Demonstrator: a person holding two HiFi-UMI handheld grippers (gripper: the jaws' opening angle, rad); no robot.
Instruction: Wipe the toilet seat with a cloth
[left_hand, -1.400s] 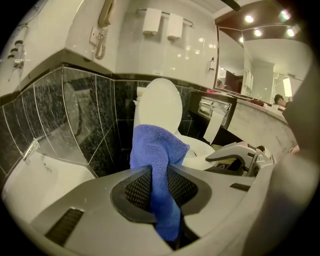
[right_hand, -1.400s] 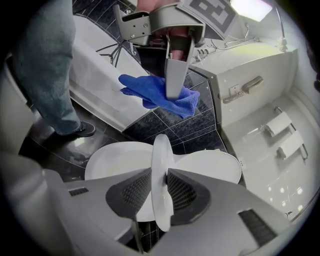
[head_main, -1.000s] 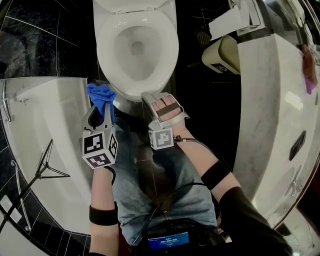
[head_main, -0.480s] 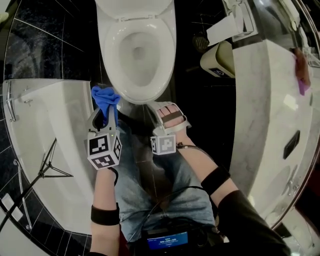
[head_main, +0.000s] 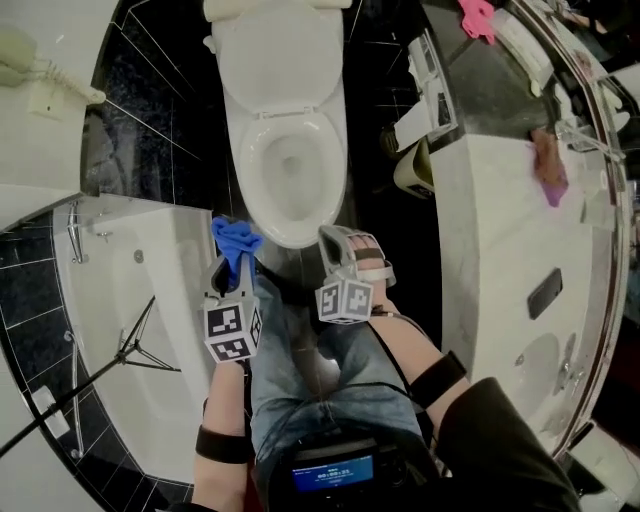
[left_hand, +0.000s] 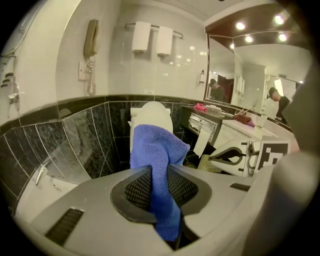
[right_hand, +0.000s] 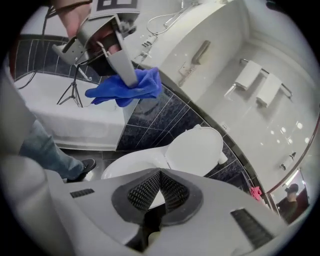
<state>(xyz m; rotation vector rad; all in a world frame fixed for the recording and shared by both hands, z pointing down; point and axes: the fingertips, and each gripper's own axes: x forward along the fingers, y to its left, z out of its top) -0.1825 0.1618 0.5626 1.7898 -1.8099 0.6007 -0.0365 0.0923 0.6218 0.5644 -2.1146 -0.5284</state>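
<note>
my left hand-held gripper (left_hand: 159, 187) pinches the blue cloth (left_hand: 156, 150), which sticks up out of its jaws. my right hand-held gripper (right_hand: 159, 190) has just been closing, jaws pressed together on nothing. beyond both, the toilet seat (head_main: 254, 175) lies down, untouched by the cloth, by its front edge; the lid (head_main: 282, 60) stands up.

Toilet (head_main: 335, 170) centre; bathtub (head_main: 130, 260) left of it, counter (head_main: 490, 260) right, bin (head_main: 412, 168) between toilet and counter. Left gripper (head_main: 228, 262), cloth (head_main: 235, 240) in its jaws, beside right gripper (head_main: 345, 245), both before toilet.
</note>
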